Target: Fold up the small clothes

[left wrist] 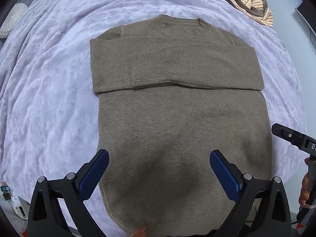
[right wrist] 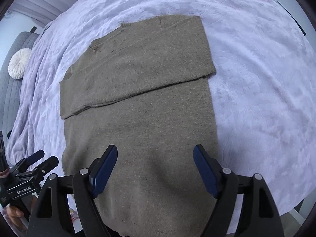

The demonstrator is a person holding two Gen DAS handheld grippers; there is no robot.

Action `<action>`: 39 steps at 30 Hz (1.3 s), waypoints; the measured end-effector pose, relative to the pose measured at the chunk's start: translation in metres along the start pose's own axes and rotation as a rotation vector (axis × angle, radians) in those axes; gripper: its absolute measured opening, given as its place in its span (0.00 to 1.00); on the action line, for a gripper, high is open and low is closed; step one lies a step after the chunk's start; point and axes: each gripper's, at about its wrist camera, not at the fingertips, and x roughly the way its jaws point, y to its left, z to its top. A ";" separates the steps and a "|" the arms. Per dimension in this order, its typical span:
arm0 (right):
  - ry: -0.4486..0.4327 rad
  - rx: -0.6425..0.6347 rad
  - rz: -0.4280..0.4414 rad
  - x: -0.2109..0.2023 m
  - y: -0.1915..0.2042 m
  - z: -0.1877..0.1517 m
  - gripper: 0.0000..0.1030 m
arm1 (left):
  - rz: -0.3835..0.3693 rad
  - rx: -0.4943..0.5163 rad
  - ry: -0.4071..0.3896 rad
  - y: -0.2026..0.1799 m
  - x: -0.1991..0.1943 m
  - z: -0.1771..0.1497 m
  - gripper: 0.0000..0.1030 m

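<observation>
A taupe knit sweater [left wrist: 177,118] lies flat on the lilac blanket [left wrist: 49,98], collar at the far end, hem nearest me. Both sleeves are folded across the chest, one cuff [left wrist: 150,59] lying on top. My left gripper [left wrist: 159,154] is open and empty, hovering over the lower body of the sweater near the hem. My right gripper [right wrist: 155,150] is open and empty over the same lower part of the sweater [right wrist: 138,108]. The right gripper's body shows at the right edge of the left wrist view [left wrist: 292,138]; the left gripper shows at the left edge of the right wrist view [right wrist: 37,158].
A heap of striped beige and brown clothes [left wrist: 248,2] lies at the far right of the bed. A round white cushion [right wrist: 19,63] rests on a grey quilted surface at the left. The blanket's [right wrist: 256,79] front edge falls away just beneath the hem.
</observation>
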 end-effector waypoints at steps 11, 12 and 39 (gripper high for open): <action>0.018 0.023 -0.047 0.012 0.026 -0.053 0.79 | -0.023 -0.073 0.075 0.061 0.028 -0.038 0.99; 0.021 0.025 -0.055 0.012 0.028 -0.057 0.79 | -0.029 -0.077 0.074 0.065 0.028 -0.040 0.99; 0.181 -0.039 -0.063 0.016 -0.031 -0.057 0.79 | 0.000 -0.181 0.125 0.060 0.048 -0.064 0.99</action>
